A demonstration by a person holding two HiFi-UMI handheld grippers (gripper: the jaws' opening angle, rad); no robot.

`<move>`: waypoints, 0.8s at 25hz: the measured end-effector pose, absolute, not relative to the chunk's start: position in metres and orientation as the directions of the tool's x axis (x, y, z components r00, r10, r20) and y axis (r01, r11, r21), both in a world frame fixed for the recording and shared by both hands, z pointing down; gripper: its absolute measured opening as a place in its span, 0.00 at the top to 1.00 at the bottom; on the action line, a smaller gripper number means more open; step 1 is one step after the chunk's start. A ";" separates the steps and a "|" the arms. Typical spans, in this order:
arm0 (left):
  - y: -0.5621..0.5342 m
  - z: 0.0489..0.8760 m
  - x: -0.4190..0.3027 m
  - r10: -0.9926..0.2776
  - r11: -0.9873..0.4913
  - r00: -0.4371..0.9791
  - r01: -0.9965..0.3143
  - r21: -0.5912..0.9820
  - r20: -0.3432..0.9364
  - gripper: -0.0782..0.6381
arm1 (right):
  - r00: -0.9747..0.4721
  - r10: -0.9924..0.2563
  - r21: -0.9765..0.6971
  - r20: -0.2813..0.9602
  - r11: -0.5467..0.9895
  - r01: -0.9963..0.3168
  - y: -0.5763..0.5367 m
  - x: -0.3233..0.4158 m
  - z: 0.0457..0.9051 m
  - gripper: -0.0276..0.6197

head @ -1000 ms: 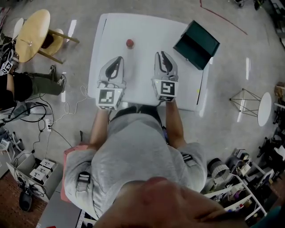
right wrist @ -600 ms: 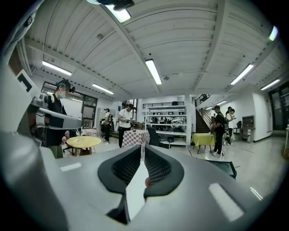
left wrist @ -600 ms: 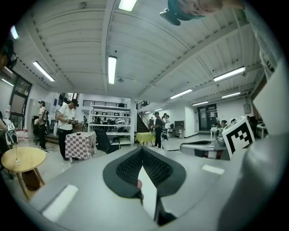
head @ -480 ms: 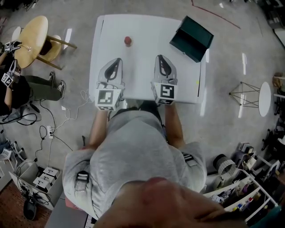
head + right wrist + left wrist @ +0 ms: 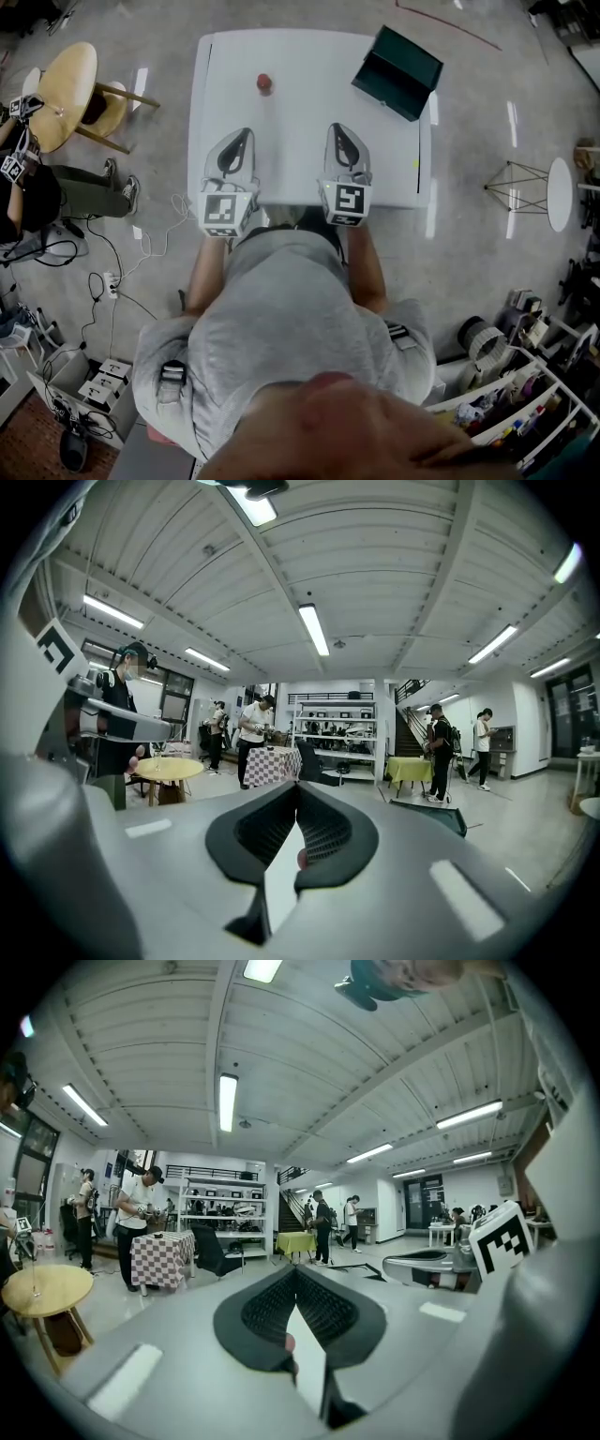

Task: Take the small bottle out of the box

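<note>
Standing on the white table (image 5: 305, 103), upper left of frame: small red bottle (image 5: 264, 82), well apart from the open dark green box (image 5: 397, 59). Probably light, rigid and easily toppled; best gripped across its body. Left gripper (image 5: 242, 137) and right gripper (image 5: 339, 131): jaws pressed together, empty.

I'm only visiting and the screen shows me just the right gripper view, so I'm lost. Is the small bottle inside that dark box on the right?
Observer: No. In the head view the small red bottle stands on the bare table, well to the left of the dark green box.
Visitor: Is the box open?
Observer: Yes, it stands open at the table's far right corner.
Visitor: And the other tool?
Observer: The left tool is shut with nothing in it, over the table's near edge.
</note>
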State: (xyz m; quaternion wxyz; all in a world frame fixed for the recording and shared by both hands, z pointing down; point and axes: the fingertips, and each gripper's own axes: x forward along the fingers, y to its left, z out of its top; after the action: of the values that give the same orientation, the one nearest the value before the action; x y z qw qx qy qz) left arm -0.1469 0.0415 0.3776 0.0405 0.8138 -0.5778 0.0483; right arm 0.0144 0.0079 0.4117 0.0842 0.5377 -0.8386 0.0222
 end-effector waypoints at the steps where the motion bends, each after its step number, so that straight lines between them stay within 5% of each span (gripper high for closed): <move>1: 0.042 0.378 -0.147 -0.936 -0.329 0.327 -0.944 0.011 0.128 0.87 | -0.406 -0.899 0.054 0.166 0.420 -0.906 0.009 0.015 0.412 0.95; 20: 0.043 0.379 -0.152 -0.942 -0.311 0.310 -0.950 0.011 0.127 0.87 | -0.435 -0.886 0.054 0.160 0.448 -0.893 0.013 0.010 0.408 0.95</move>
State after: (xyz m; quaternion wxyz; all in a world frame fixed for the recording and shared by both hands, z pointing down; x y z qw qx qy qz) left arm -0.1517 0.0434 0.3794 0.0418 0.8082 -0.5855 0.0482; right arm 0.0100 0.0130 0.4081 0.0824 0.5252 -0.8468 0.0194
